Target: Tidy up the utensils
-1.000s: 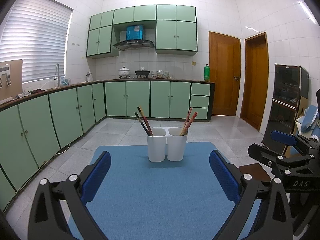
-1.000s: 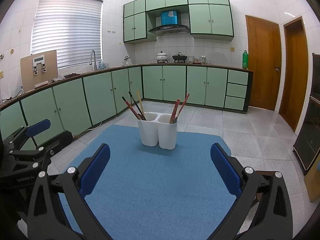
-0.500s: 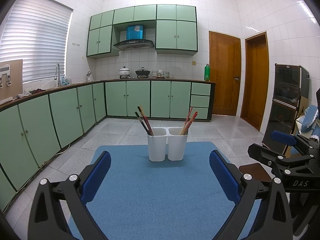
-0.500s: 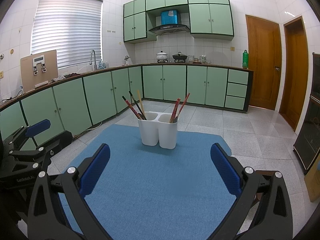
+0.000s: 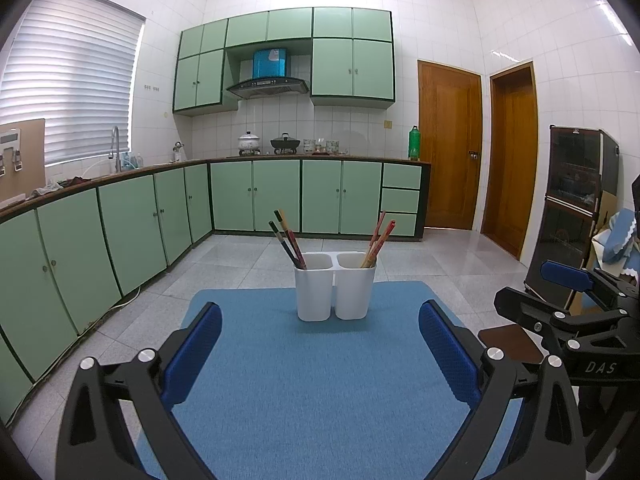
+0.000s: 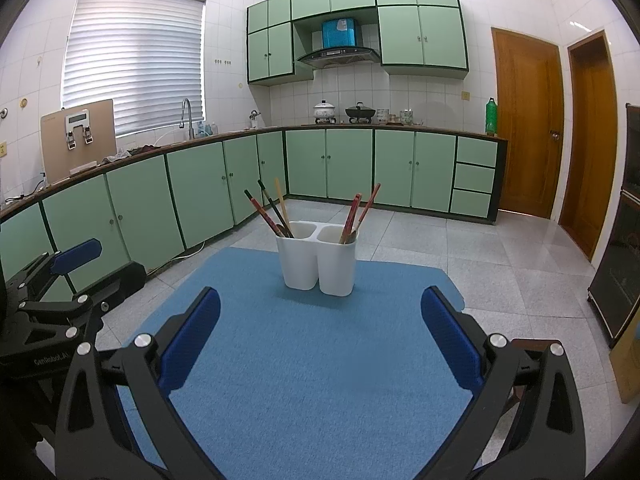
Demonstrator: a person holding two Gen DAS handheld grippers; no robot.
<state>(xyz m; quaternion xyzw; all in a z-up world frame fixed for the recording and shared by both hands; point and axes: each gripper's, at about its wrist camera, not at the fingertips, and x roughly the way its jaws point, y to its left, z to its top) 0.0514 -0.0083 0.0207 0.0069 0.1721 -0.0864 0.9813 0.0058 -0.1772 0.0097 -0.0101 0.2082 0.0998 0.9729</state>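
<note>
A white two-cup utensil holder (image 5: 335,291) stands upright at the far end of a blue mat (image 5: 320,392); it also shows in the right wrist view (image 6: 317,261). Dark chopsticks (image 5: 287,240) lean left in its left cup. Reddish chopsticks (image 5: 378,238) lean right in its right cup. My left gripper (image 5: 320,356) is open and empty, hovering over the mat short of the holder. My right gripper (image 6: 320,344) is open and empty beside it, and shows at the right edge of the left wrist view (image 5: 568,312).
The blue mat (image 6: 312,360) covers a table top with grey tiled floor around it. Green cabinets (image 5: 120,224) line the left and back walls. A dark cabinet (image 5: 572,208) stands at the right. Two wooden doors (image 5: 450,148) are at the back right.
</note>
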